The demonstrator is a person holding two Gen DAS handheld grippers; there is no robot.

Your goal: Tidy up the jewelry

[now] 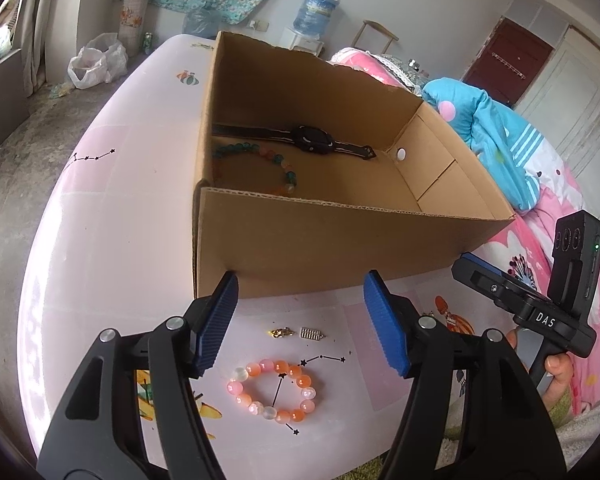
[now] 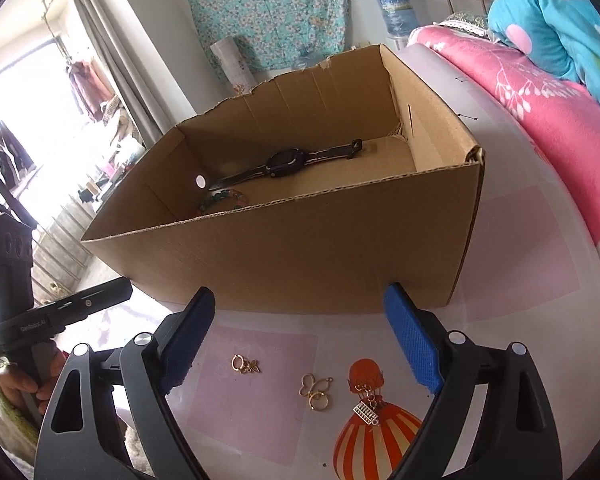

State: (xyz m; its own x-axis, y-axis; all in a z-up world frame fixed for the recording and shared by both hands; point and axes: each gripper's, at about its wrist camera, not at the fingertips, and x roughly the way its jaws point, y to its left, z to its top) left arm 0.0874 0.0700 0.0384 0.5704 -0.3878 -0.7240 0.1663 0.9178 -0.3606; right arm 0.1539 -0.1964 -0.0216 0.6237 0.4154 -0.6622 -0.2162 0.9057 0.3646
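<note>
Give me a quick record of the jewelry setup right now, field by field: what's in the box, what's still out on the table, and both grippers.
container: open cardboard box on the table
in box: black watch; green and orange bead bracelet
on table, left view: pink and orange bead bracelet; two small charms beyond it
on table, right view: gold rings and charms
left gripper: open, empty, above the pink bracelet
right gripper: open, empty, above the gold pieces

You see a matt corrugated cardboard box (image 1: 340,236), glossy, glassy-looking bracelet beads (image 1: 274,390), shiny gold metal charms (image 2: 315,394), ribbed blue gripper pads (image 1: 216,328), perhaps rubber, and a smooth printed tabletop (image 1: 120,240).
</note>
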